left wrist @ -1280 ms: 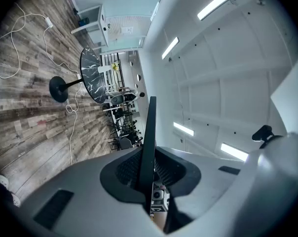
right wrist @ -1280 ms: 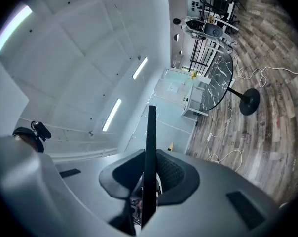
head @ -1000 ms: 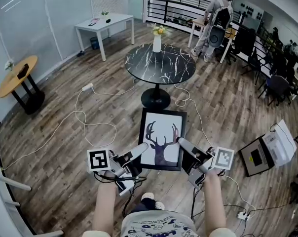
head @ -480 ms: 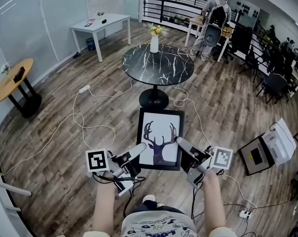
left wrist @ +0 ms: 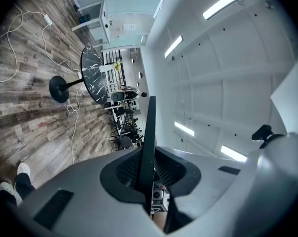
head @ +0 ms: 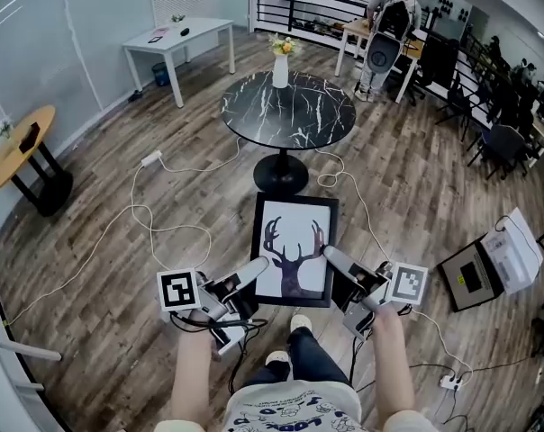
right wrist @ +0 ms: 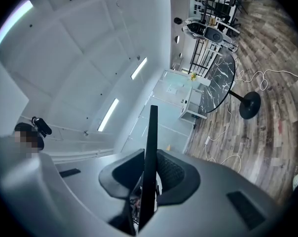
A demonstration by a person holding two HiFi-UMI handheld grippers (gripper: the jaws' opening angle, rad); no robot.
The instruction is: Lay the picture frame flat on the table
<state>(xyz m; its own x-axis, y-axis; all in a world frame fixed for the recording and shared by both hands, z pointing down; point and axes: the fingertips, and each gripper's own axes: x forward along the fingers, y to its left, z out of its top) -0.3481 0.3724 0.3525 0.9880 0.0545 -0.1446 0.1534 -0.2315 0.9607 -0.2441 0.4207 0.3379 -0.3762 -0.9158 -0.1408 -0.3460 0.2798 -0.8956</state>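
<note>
Holding the picture frame point(head: 294, 250) with both grippers, off the ground and above the wood floor point(head: 119, 277). It is not on any table.

- Left gripper point(head: 257, 266): jaws closed to a narrow gap and clamped on the frame's left edge near the bottom corner. In the left gripper view the black frame edge runs straight up between the pads, with both pads against it.
- Right gripper point(head: 330, 257): same setup, jaws narrow and pinched on the frame's right edge near the bottom corner. The right gripper view shows the frame edge-on between the pads, gripped on both sides.
- Frame: black border, white mat, deer-head print face-up toward the head camera, antlers pointing to 12 o'clock. It sits centre of the head view. Exact tilt can't be told from here.
- Marker cubes: left one point(head: 179, 290) at 8 o'clock of the frame, right one point(head: 408, 283) at 4 o'clock.
- Round black marble table point(head: 288, 111) on a pedestal base, at 12 o'clock of the frame and clear of it. A white vase with flowers point(head: 280, 66) stands near its far rim.
- White desk point(head: 177, 36) at 11 o'clock, far off.
- Small round wooden side table point(head: 20, 147) at 9–10 o'clock, by the wall.
- White cable point(head: 164, 228) loops over the floor at 9 o'clock of the frame.
- Boxy device point(head: 488, 268) sits on the floor at 3 o'clock.
- Another person point(head: 385, 16) stands at a desk at 1 o'clock, far back.
- Wearer's white shoe point(head: 301, 324) is just below the frame at 6 o'clock.
</note>
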